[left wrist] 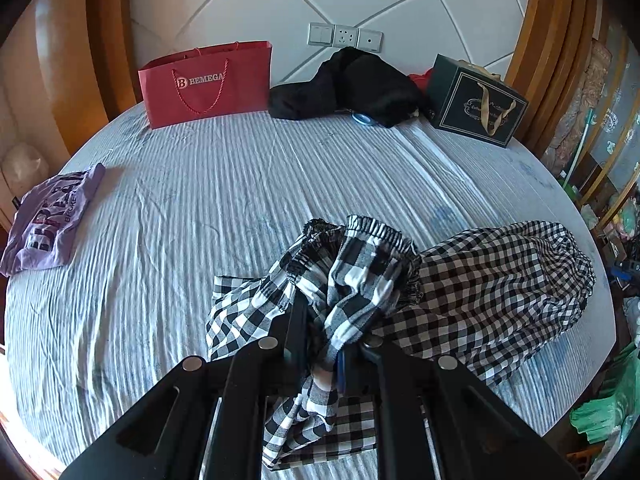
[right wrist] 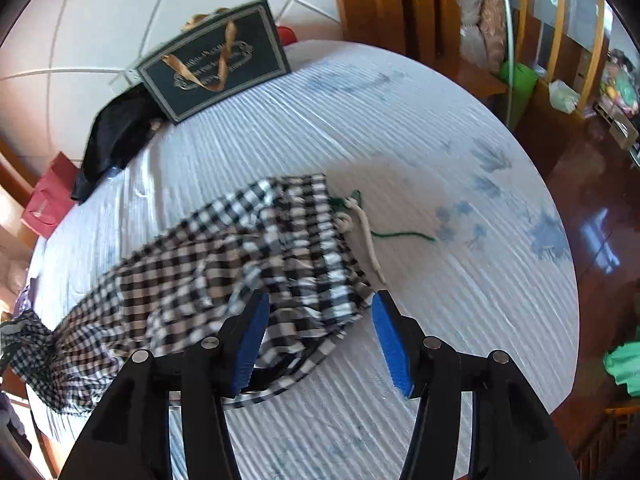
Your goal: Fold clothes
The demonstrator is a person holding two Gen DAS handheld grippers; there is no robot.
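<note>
A black-and-white checked garment [left wrist: 460, 280] with an elastic waistband lies crumpled on the striped bed sheet [left wrist: 200, 208]. My left gripper [left wrist: 332, 320] is shut on a bunch of its cloth near the waistband and holds it up. In the right wrist view the same checked garment [right wrist: 240, 256] stretches across the bed toward the left. My right gripper [right wrist: 318, 308] is open, its blue pads [right wrist: 252, 340] on either side of the garment's near edge. A white drawstring [right wrist: 364, 236] and a green thread trail from the cloth.
A folded purple T-shirt [left wrist: 52, 220] lies at the bed's left edge. A red paper bag [left wrist: 208, 84], a black garment [left wrist: 352, 84] and a dark gift box [left wrist: 476, 100] stand along the headboard. The bed's right edge [right wrist: 560, 280] drops to a wooden floor.
</note>
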